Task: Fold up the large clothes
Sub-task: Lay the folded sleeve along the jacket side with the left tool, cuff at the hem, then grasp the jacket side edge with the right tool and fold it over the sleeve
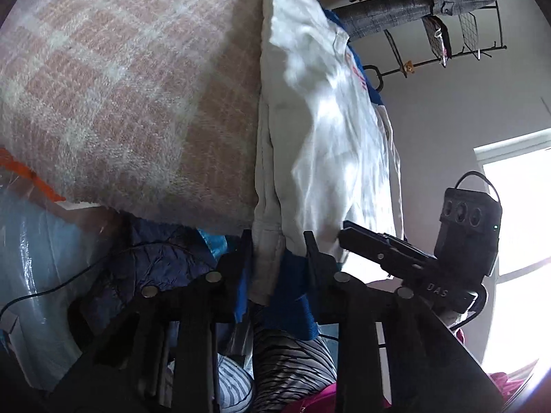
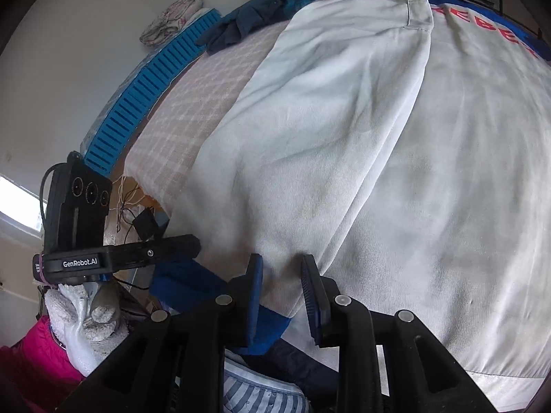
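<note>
Both grippers, left (image 1: 277, 258) and right (image 2: 280, 275), are clamped on the white-and-blue cotton garment's (image 2: 378, 172) hem at 6 o'clock; carrying it toward 12 o'clock seems next.

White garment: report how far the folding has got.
Done: the white garment with blue trim and red lettering is spread on the pink checked blanket, one panel lapped over along a lengthwise crease. In hand: the left tool and right tool each have its near edge between their fingers. Left: it is still long, so the crosswise folds are not yet done.
</note>
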Demonstrator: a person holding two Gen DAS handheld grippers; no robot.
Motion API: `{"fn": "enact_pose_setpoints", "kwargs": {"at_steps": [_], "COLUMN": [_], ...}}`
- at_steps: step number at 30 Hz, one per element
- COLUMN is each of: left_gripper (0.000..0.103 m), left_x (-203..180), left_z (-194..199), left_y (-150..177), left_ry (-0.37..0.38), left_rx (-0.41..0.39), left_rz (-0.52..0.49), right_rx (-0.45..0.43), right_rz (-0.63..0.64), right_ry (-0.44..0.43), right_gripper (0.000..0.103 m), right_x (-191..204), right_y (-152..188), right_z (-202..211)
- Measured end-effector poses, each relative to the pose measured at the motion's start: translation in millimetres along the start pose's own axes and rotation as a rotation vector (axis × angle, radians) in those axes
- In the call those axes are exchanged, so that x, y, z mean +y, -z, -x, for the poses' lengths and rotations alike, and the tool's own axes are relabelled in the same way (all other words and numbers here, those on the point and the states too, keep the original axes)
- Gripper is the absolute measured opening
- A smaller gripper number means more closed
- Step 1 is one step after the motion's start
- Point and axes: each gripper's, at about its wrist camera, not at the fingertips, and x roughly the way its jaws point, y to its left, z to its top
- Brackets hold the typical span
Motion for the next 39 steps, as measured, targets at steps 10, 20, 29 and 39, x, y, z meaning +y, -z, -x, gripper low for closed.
{"fn": "enact_pose_setpoints", "kwargs": {"at_steps": [10,20,29,39], "left_gripper": [0.013,0.012,0.012,0.012], "left_x": [-37,-48,-82,-86], "left_z": [12,20,17,12], "left_y": [7,12,14,7], "left_ry": [-0.048,-0.058,-0.073,-0.026], "left_rx": [-0.069,-0.115,-0.122,-0.111], "left_rz": [-0.103,-0.178,-0.331,-0.348], "right_rx": [-0.090,-0.002,-0.012,0.055], "right_rz": [0.036,0.015,0.007,0.123], "right_ry": [-0.071,-0.039,-0.025,0.234], "right_gripper": [0.026,0.026,0.058,0.063], "right_x": [14,5,8,42], "right_y": [-53,-104,-167,-268], "right_z": [20,-56,-6,-59]}}
